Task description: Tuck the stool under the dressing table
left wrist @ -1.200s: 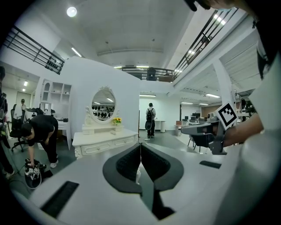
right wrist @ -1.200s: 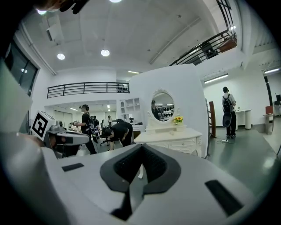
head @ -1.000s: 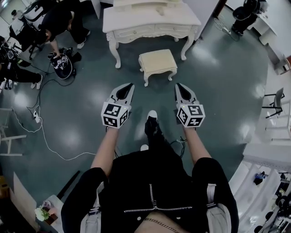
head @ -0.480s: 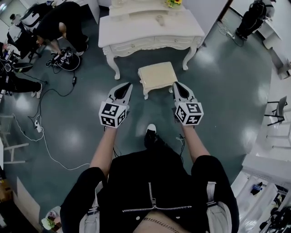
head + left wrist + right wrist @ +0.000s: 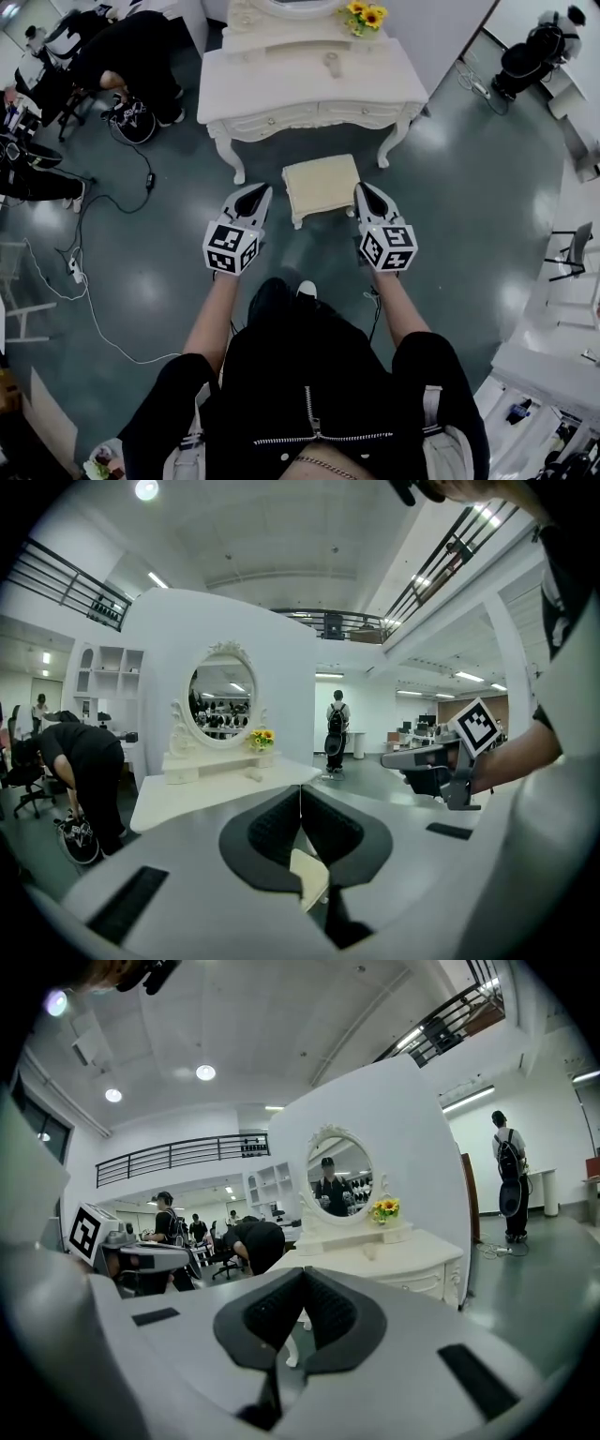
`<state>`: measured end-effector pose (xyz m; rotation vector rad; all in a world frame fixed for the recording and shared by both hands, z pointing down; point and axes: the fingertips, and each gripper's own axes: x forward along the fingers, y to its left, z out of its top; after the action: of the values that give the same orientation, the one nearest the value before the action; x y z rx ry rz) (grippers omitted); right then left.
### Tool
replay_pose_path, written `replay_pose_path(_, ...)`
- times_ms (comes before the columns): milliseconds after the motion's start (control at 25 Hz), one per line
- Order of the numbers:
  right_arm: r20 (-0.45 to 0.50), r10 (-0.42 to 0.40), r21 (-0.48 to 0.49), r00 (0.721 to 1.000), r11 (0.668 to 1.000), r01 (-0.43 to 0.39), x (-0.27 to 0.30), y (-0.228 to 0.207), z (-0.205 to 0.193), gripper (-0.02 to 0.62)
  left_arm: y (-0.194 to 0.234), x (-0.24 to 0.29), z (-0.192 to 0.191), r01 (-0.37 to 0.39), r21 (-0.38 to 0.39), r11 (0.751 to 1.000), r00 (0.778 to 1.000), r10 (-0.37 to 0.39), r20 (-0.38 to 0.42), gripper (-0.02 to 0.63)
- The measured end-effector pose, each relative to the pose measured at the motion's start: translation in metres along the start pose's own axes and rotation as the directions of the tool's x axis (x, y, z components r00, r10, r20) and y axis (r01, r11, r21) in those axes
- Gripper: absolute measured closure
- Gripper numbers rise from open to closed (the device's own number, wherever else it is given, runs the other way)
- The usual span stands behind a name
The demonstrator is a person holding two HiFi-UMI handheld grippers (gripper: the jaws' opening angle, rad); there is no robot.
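The cream stool (image 5: 321, 186) stands on the dark floor just in front of the white dressing table (image 5: 309, 89), outside the table's legs. My left gripper (image 5: 263, 188) hangs off the stool's left side and my right gripper (image 5: 360, 187) off its right side; both are shut and hold nothing. In the left gripper view the jaws (image 5: 300, 794) meet, with a corner of the stool (image 5: 310, 877) showing below them. In the right gripper view the shut jaws (image 5: 302, 1276) point at the dressing table (image 5: 394, 1260) and its oval mirror (image 5: 338, 1177).
Sunflowers (image 5: 364, 16) and a small cup (image 5: 332, 63) sit on the tabletop. A person (image 5: 122, 56) bends over a bag at upper left, with cables (image 5: 89, 244) trailing over the floor. A person with a backpack (image 5: 530, 56) stands at upper right. A chair (image 5: 574, 248) stands at right.
The person has walked toward the table. Both grippers have moved forward, from short of the stool to either side of it. The stool has not moved.
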<state>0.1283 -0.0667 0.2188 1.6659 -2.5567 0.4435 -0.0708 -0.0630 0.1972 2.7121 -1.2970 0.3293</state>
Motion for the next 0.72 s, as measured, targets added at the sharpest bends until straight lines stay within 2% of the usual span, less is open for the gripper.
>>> replay_pose_path(280, 0.007, -0.016, 0.017, 1.0, 1.0, 0.016, 0.033, -0.022, 0.008, 0.589, 0.019, 0.045, 0.009, 0.03, 0.005, 1.0, 1.0, -0.03, 0.003, 0.584)
replay_pose_path(680, -0.021, -0.076, 0.04, 0.997, 0.996, 0.077, 0.085, -0.049, -0.021, 0.588, 0.063, 0.11, -0.015, 0.097, -0.015, 0.995, 0.995, -0.097, -0.02, 0.584)
replay_pose_path(720, -0.021, -0.083, 0.043, 0.996, 0.996, 0.084, 0.089, -0.051, -0.024, 0.566, 0.067, 0.117, -0.017, 0.106, -0.016, 0.994, 0.994, -0.107, -0.023, 0.584)
